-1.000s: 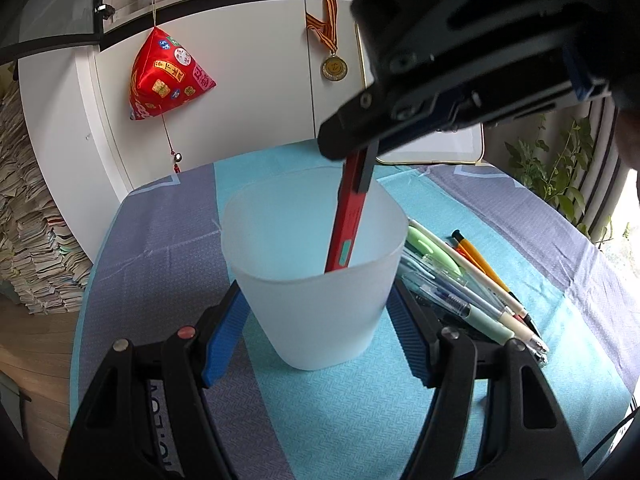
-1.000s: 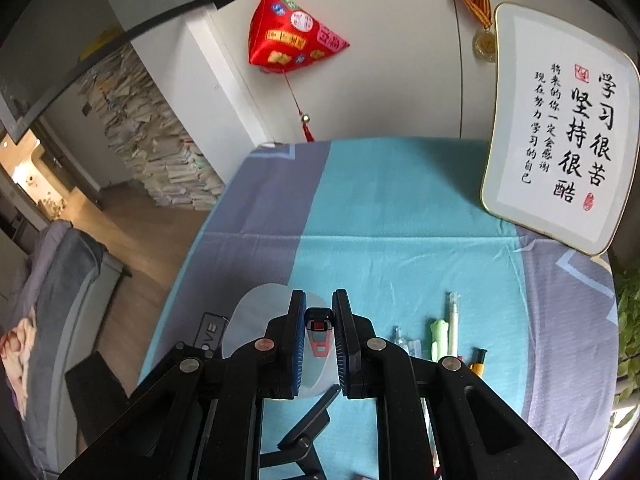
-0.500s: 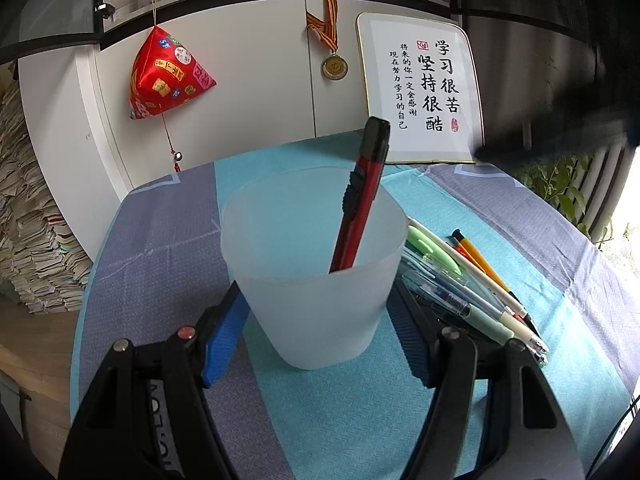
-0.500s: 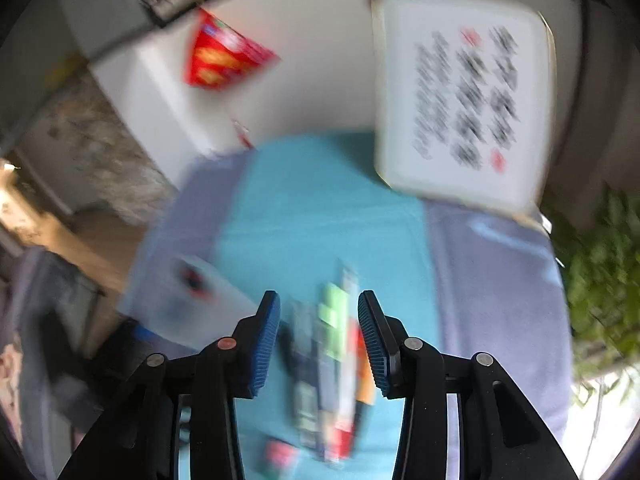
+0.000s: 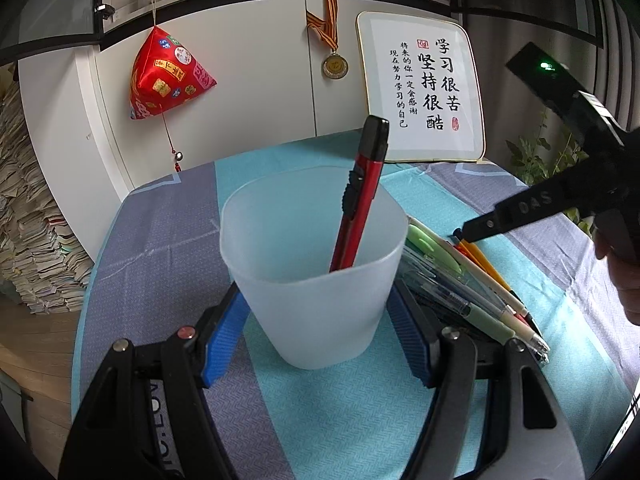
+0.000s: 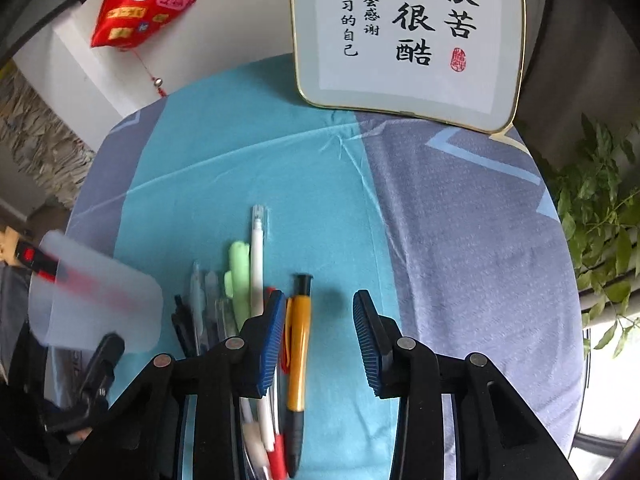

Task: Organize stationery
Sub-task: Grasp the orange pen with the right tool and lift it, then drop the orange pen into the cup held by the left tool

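Note:
A frosted plastic cup (image 5: 316, 272) stands on the table between my left gripper's (image 5: 316, 336) blue pads, which press on its sides. A red utility knife (image 5: 360, 196) leans upright inside it. The cup also shows at the left of the right wrist view (image 6: 100, 300). My right gripper (image 6: 320, 336) is open and empty, low over a row of pens (image 6: 240, 280), with an orange pen (image 6: 298, 344) lying between its fingers. The pens lie right of the cup in the left wrist view (image 5: 472, 280).
A framed calligraphy board (image 6: 404, 36) leans at the table's far edge. A red hanging ornament (image 5: 168, 76) and a medal (image 5: 335, 66) hang on the cabinet behind. A plant (image 6: 600, 216) stands beyond the right edge. The tablecloth (image 6: 460, 220) is blue and purple.
My right gripper let go of the red knife into the cup, opened, and swung right and down over the row of pens. The left gripper and cup stayed put.

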A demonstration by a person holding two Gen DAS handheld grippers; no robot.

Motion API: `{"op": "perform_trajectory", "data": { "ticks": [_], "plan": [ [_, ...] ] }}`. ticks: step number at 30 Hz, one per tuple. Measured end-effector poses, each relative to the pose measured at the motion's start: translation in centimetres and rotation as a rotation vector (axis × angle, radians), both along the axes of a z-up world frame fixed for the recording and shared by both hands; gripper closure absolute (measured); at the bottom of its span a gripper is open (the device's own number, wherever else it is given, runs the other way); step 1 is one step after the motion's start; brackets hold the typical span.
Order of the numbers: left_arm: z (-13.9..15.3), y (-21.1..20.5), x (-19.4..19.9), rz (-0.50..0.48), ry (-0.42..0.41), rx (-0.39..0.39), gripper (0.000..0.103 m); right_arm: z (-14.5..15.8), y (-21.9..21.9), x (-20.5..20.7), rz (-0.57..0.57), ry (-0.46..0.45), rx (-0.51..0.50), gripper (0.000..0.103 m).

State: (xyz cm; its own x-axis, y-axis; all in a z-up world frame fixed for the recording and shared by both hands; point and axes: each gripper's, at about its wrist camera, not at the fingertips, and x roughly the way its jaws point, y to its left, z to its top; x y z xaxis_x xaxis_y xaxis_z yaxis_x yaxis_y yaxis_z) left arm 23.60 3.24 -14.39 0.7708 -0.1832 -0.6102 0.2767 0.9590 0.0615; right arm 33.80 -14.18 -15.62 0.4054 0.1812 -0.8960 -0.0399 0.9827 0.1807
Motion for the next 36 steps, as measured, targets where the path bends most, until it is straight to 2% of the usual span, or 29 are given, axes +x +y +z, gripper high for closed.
{"op": "perform_trajectory", "data": {
  "ticks": [1, 3, 5, 14, 18, 23, 30, 36],
  "plan": [
    [0.0, 0.0, 0.0, 0.0, 0.0, 0.0, 0.034, -0.2, 0.0, 0.1, -0.006, 0.003, 0.01, 0.066],
    [0.0, 0.0, 0.0, 0.0, 0.0, -0.001, 0.034, -0.5, 0.2, 0.2, -0.002, 0.016, 0.022, 0.079],
    [0.0, 0.0, 0.0, 0.0, 0.0, -0.001, 0.034, -0.9, 0.3, 0.3, 0.001, 0.037, 0.015, 0.086],
    [0.0, 0.0, 0.0, 0.0, 0.0, 0.0, 0.034, -0.5, 0.2, -0.5, 0.011, 0.015, -0.035, 0.093],
    [0.0, 0.0, 0.0, -0.001, 0.0, 0.0, 0.034, 1.2, -1.4, -1.9, -0.002, -0.028, 0.018, 0.093],
    [0.0, 0.0, 0.0, -0.001, 0.0, -0.001, 0.034, 5.9, -1.1, -4.5, 0.04, -0.155, 0.071, 0.093],
    [0.0, 0.0, 0.1, 0.0, 0.002, 0.002, 0.034, 14.0, 2.4, -7.6, 0.145, -0.388, 0.142, 0.093],
    [-0.2, 0.0, 0.0, 0.0, 0.002, 0.009, 0.034, 18.2, 5.7, -7.6, 0.225, -0.499, 0.169, 0.093]
  ]
}}
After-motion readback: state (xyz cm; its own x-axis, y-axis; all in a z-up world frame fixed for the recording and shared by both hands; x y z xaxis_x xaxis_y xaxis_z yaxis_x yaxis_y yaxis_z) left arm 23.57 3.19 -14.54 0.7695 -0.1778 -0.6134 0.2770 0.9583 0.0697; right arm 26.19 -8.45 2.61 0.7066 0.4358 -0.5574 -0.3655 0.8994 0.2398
